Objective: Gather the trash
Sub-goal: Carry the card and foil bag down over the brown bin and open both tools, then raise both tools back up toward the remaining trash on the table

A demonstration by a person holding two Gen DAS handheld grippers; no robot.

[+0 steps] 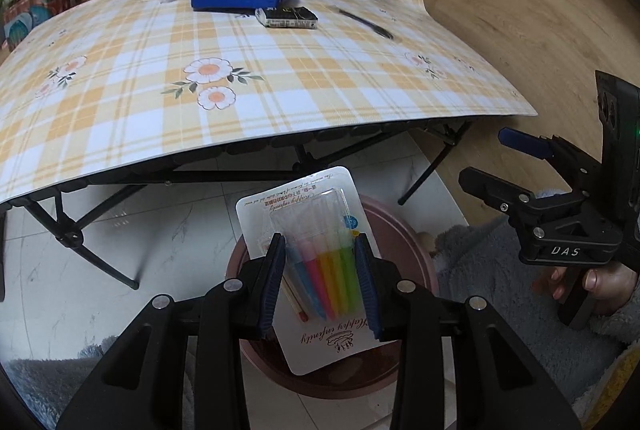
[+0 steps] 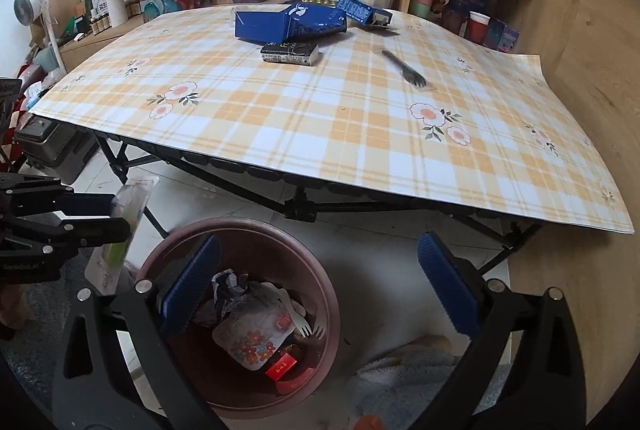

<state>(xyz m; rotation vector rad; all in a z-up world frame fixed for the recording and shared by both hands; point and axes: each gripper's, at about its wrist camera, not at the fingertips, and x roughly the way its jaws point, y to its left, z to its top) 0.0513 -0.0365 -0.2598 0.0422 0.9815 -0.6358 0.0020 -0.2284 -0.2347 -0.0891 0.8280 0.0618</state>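
Left wrist view, item 1: left gripper (image 1: 320, 270), pads closed onto the clear blister of a marker pack (image 1: 316, 262), white card w/ coloured pens. Pack hangs over the near part of the pink trash bin (image 1: 400, 226), below the table edge.

Item 2, right wrist view: right gripper (image 2: 320, 282), jaws wide apart, nothing held, hovering above the bin (image 2: 320, 294). Same pack (image 2: 120, 230) seen edge-on at left, at or just outside the bin's left rim from this angle; can't tell exactly.

Item 3: bin contents incl. crumpled wrap, floral card, white forks, red box. Roughly half full by look.

Item 4: left on table (image 2: 280, 118): blue cartons (image 2: 288, 22), dark small box (image 2: 290, 53), black fork (image 2: 404, 68).

Step in hand (judgement): drop pack in bin. To do well: centre pack over the bin mouth before opening, as the card is wide and light and may catch the rim or flutter to the floor. Lower closer, tilt one corner down, then part pads fully. Keep right gripper out of the drop path.
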